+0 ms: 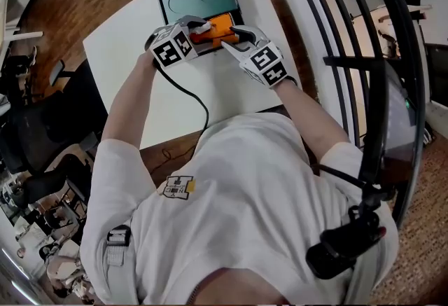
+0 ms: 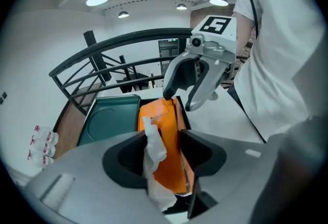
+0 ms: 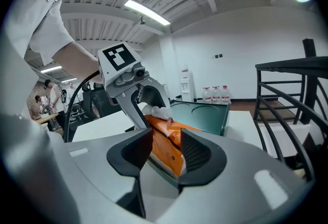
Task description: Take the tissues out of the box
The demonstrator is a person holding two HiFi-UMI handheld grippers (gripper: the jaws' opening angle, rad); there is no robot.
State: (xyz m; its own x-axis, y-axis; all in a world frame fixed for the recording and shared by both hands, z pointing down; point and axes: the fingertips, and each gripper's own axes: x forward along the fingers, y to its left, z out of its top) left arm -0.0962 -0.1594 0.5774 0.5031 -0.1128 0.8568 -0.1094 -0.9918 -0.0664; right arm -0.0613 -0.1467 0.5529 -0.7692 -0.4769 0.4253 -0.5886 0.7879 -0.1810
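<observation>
Now, my left gripper (image 2: 161,141): jaws part-way spread, hanging over the near end of the box with a tissue standing between them.
Tissue (image 2: 154,148): white and crumpled, sticking up out of the slot in the box top. It lies against my left-hand pad; the other pad stands clear of it with orange cardboard showing in the gap, so no pinch on it here.
Tissue box (image 1: 218,26): orange, long and narrow, lying flat on the front edge of the tray, with one gripper at each end.
My right gripper (image 3: 166,148): jaws set wide and clamped on the far end of the box, one pad on each side, orange filling the whole gap between them.
Both grippers together: they face each other along the length of the box, close but not touching.
Tray (image 1: 182,0): dark green with two round recesses, sitting on the table behind the box.
Table (image 1: 126,66): white top, a black cable (image 1: 196,98) trailing across it from my left gripper back toward me.
Off to my right: a black railing (image 1: 364,59), beside the table.
</observation>
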